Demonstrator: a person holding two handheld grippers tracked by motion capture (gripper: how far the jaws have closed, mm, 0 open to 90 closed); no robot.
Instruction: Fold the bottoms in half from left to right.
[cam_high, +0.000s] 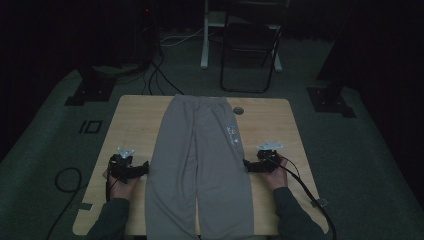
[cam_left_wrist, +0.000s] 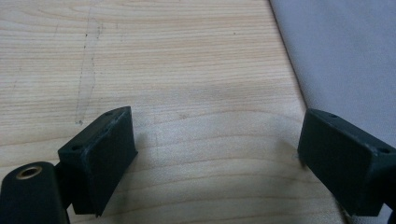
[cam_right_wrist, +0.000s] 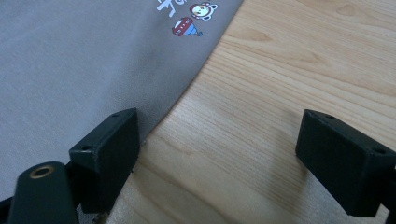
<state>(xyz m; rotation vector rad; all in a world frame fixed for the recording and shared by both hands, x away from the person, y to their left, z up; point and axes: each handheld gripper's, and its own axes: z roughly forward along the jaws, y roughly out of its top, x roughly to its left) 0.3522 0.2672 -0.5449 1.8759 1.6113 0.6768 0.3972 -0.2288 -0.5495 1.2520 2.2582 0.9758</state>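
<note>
Grey cotton trousers (cam_high: 200, 165) flat down the middle of the light wooden counter (cam_high: 135, 115), one claw at each outer seam.

Long axis runs away from the person, waistband far. Left claw (cam_high: 146, 169) and right claw (cam_high: 246, 165) both gape, nothing held, each just beside its own trouser edge, equally near. Dim room, dark folding chair (cam_high: 250, 45) behind.

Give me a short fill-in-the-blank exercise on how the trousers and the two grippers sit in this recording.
1. The grey trousers lie flat on the wooden ____.
2. The jaws of the left gripper and of the right gripper both stand ____.
3. The small cartoon print lies on the trouser leg nearer the ____ gripper.
4. Between the left gripper's jaws lies bare ____, not cloth.

Missing words: table; open; right; wood
</note>
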